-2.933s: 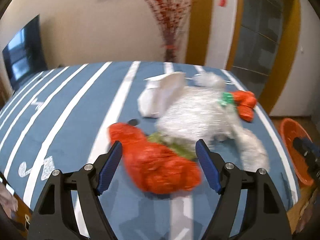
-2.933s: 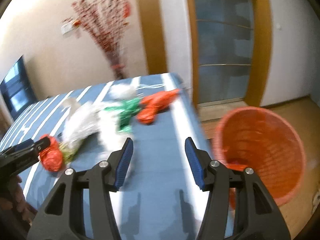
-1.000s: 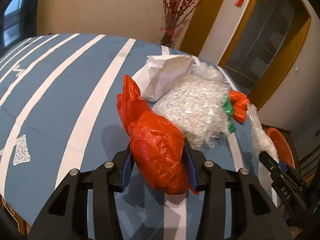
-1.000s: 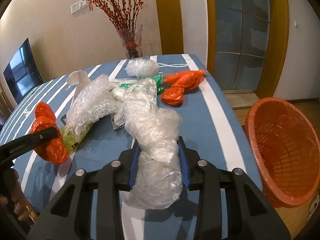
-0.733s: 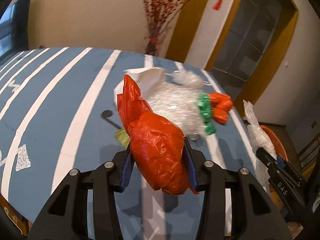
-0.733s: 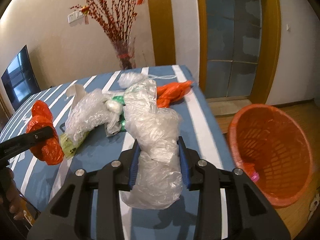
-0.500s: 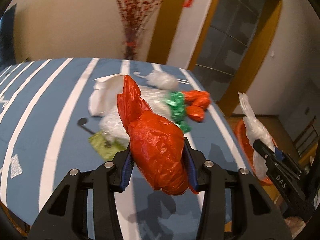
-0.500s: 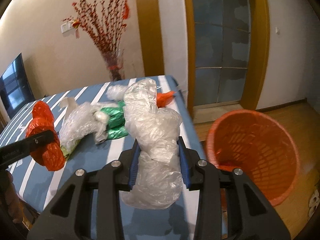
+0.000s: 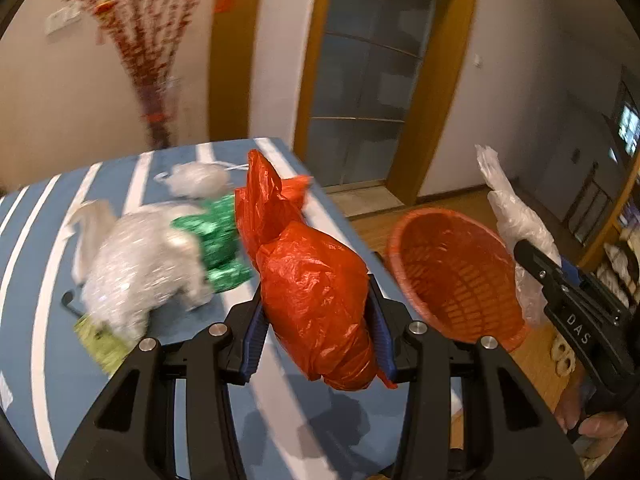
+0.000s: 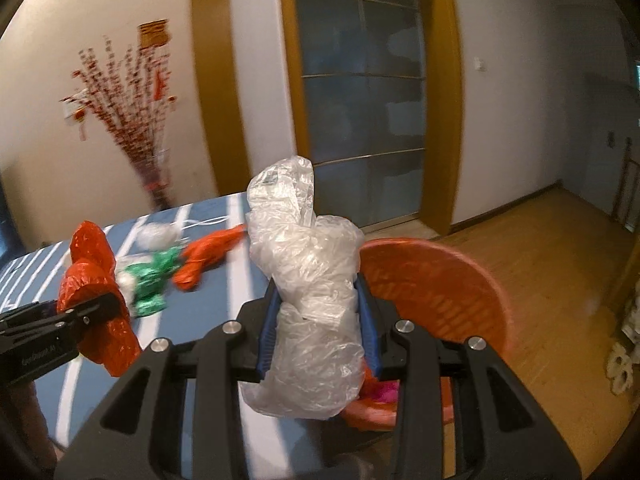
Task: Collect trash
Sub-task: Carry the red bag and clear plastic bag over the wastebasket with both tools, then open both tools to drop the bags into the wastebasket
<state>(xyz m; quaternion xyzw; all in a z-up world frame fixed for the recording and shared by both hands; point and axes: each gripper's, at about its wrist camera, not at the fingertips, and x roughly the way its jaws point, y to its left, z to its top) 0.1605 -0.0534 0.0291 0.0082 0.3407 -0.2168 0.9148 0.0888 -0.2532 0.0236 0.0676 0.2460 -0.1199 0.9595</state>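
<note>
Striped blue table (image 9: 168,344) is giving way at its right edge to wooden floor, where the orange basket (image 9: 452,276) is standing open-mouthed and tilted. Left gripper (image 9: 316,320) is clamping a red bag (image 9: 316,292) partly closed, and right gripper (image 10: 318,320) is pinching a clear bag (image 10: 312,292) nearer the basket. Both should be carrying past the table edge, over the rim, before letting go; floor beyond looks roomy.

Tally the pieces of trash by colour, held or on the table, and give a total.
Red-orange plastic bags: 2, one in the left gripper, one on the table
Clear or white plastic: 3, one bag in the right gripper, a bubble-wrap bundle, a small wad
Green wrapper: 1
Yellow-green scrap: 1
Total: 7
</note>
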